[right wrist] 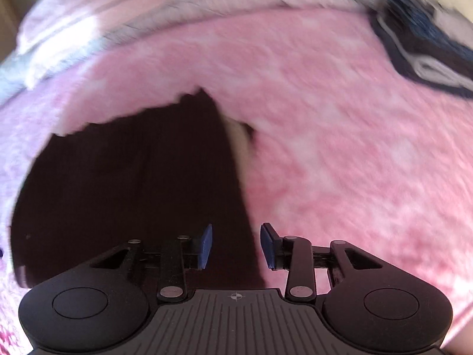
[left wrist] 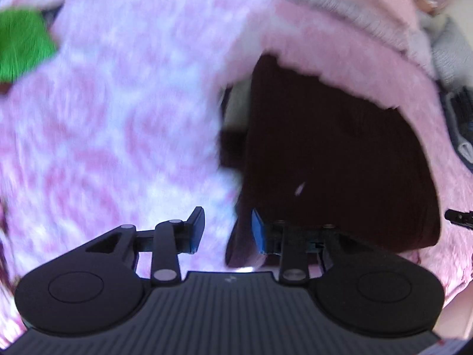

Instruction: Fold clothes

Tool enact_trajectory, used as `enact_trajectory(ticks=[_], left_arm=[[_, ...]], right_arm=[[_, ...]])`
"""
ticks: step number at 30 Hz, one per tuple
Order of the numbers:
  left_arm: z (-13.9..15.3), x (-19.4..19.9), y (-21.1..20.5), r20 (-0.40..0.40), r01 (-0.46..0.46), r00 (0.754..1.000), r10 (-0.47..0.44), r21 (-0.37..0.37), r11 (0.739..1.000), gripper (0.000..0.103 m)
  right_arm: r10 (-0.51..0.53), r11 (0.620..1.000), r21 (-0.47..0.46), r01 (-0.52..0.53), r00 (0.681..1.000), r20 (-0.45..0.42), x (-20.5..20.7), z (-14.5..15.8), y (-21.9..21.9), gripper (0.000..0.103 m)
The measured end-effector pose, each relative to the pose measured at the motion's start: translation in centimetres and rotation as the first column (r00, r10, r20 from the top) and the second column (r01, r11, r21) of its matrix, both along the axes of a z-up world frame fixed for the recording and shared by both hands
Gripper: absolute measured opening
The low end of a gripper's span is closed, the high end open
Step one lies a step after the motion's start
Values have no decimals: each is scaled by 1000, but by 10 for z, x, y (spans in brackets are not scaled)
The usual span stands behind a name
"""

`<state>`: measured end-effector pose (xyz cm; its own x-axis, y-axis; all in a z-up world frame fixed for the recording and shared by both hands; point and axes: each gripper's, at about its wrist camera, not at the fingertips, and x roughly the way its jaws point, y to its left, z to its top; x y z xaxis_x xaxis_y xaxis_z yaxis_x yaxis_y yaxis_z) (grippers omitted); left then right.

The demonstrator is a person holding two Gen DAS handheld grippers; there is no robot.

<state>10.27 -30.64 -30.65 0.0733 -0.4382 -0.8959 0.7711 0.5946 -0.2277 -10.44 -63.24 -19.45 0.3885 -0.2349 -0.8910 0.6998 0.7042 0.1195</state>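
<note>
left gripper [left wrist: 227, 230]: jaws apart, pointing steeply down, 12 o'clock | right gripper [right wrist: 236, 246]: jaws apart, steeply down

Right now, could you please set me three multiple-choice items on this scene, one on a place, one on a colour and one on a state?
1. Where does the dark garment lie?
A. On the pink fluffy blanket
B. On a wooden floor
C. In a basket

2. What colour is the cloth at the left edge of the left wrist view?
A. Yellow
B. Green
C. Orange

3. How does the right gripper stand?
A. Shut on a white towel
B. Clamped on the blanket
C. Jaws apart, pads pressing on nothing

Answers:
1 A: pink pile surrounds the garment on its visible sides.
2 B: the patch is plainly bright green.
3 C: a clear gap shows between the blue pads, with the garment's edge lying below them.
</note>
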Motion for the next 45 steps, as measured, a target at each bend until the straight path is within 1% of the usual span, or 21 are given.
enact_trajectory(ticks=[1,2,4,5,7,8,9,11,12,13,16,18,19,20,22,26,28,29,35,40,45], left_arm=[[4,-4,-4,10,29,1000,-29,-20,999,28],[4,-8,-11,14,61,998,-61,-28,998,28],[-6,-16,-26,31,113,993,-113,-6,994,29],[-15,-18,-33,37,123,992,-124,16,992,31],[-34,-20,-47,36,120,992,-124,107,987,31],[-36,-20,-52,41,122,991,-129,140,983,34],[-34,-19,-53,35,125,991,-132,152,980,34],[-21,-18,-55,26,112,993,-118,166,980,34],[-11,-19,-54,29,108,993,-114,158,981,34],[0,-21,-54,34,104,993,-110,152,983,34],[37,-30,-49,37,112,992,-119,152,982,38],[62,-41,-45,56,133,988,-144,164,977,43],[75,-45,-44,71,142,985,-156,170,975,48],[87,-51,-43,85,154,982,-170,170,973,51],[112,-63,-38,109,173,975,-192,164,971,53],[146,-85,-31,134,179,971,-200,153,972,59],[161,-98,-29,154,180,967,-201,141,974,63],[167,-105,-28,163,181,966,-202,134,974,64],[198,-142,-22,212,160,961,-177,94,983,64],[215,-168,-17,250,140,956,-150,59,988,66],[224,-187,-12,269,120,955,-126,41,992,67]], right_arm=[[16,1000,11,-15,1000,-14,7,-9,2,33],[30,999,17,-29,998,-49,14,-20,5,33],[55,998,41,-48,983,-172,26,-47,7,33],[50,998,46,-41,978,-202,29,-53,8,33],[22,999,43,-14,981,-193,31,-44,11,34],[18,999,53,-8,983,-184,31,-36,13,34],[18,998,65,-7,986,-167,29,-26,16,36],[-1,997,73,10,993,-120,21,-2,23,42],[-15,996,85,24,995,-102,16,12,27,48],[-27,994,99,35,996,-85,12,24,31,51],[-43,989,143,48,998,-36,0,61,47,56],[-34,987,156,35,999,-9,-5,84,59,58],[-23,987,157,23,1000,-3,-6,93,65,59],[-8,988,156,8,1000,2,-7,101,70,59],[36,989,141,-37,999,9,-10,119,83,60],[92,990,110,-93,996,19,-18,147,100,60],[108,987,111,-112,993,38,-24,157,103,60],[116,987,109,-120,992,44,-23,154,98,60],[168,983,58,-172,983,76,-42,180,101,60],[204,977,44,-209,975,92,-58,187,97,60],[237,969,38,-242,965,108,-70,192,95,60]])
